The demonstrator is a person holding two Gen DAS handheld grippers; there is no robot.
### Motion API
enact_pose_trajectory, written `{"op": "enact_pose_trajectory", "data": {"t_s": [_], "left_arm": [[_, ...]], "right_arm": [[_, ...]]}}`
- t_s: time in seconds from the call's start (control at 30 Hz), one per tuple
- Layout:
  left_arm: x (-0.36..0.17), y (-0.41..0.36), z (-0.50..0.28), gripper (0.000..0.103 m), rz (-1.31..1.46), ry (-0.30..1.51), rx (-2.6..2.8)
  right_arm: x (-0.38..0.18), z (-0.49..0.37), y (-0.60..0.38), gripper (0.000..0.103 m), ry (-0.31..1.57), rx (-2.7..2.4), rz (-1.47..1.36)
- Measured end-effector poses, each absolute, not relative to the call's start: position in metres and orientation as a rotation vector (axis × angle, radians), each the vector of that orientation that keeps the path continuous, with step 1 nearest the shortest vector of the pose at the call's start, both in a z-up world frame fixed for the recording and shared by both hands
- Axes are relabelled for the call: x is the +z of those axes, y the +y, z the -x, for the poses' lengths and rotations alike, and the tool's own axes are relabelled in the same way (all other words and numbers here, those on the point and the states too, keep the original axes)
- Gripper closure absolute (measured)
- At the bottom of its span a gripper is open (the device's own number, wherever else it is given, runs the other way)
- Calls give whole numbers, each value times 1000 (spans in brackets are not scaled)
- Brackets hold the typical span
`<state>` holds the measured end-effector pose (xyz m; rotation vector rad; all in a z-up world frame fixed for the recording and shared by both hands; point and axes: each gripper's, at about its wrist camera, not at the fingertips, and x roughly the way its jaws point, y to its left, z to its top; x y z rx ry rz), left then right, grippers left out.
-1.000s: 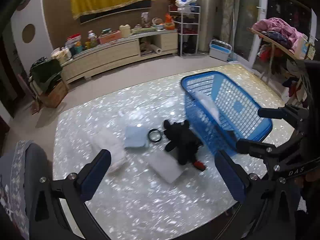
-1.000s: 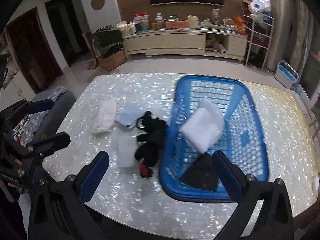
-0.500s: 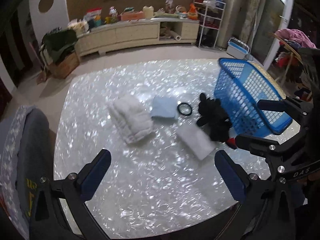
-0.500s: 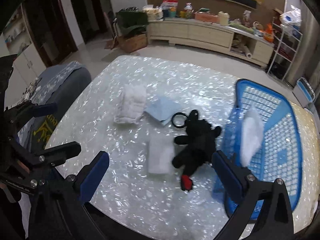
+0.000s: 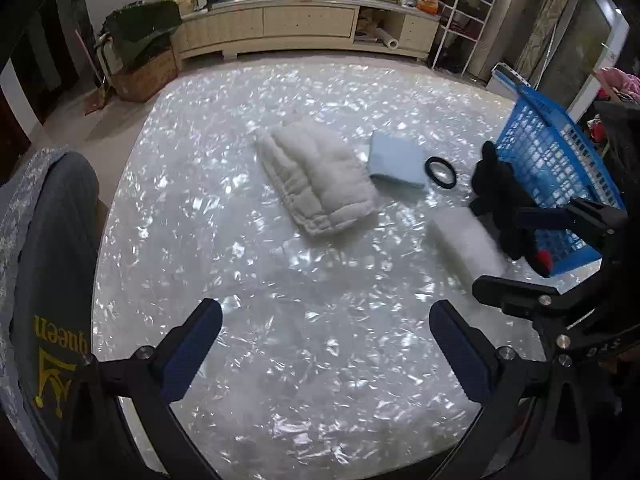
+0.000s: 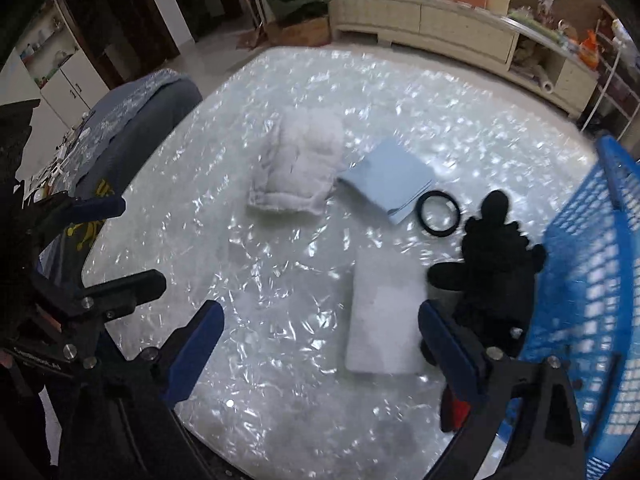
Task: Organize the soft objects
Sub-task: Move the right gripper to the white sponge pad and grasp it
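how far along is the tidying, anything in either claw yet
Early. Nothing can be confirmed as done: the blue basket's contents are not visible. Both claws are empty: the left claw is open, and the right claw is closing on nothing. Still on the table: white quilted cloth, light blue cloth, white pad, black plush toy and black ring.

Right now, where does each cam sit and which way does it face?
Left wrist: on the left claw, tilted down at the table, fluffy white towel ahead; own open blue fingers frame it, right claw at the right edge.
Right wrist: on the right claw, jaws closing on nothing, over the flat white cloth; left claw at left.
Shared: towel, light blue cloth, black ring, black plush toy, blue basket.
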<state>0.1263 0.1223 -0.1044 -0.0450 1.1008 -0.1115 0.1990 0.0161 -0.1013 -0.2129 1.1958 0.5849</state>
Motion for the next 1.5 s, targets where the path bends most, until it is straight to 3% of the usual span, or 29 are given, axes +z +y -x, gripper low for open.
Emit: {"op": "enact_pose_trajectory", "data": {"t_s": [0.9,1.0,1.13,1.33,1.5], "left_arm": [[-153,113,-160,0,10,1152,-139],[-154,115,-161,0,20,1153,-137],[-156,116,-160,0,22,1152,-133],[-152,113,-156,0,12,1131,-138],[-141,115,-150,0,31,1102,-138]], "right_arm": [[-179,-238,1,9,1355,388,276],[-180,-236,1,16,1339,384,295],[-174,-229,4,48,1316,397,299],[-169,-217,14,56,1309,426,314],[-156,-203,13,56,1299,452,282]]}}
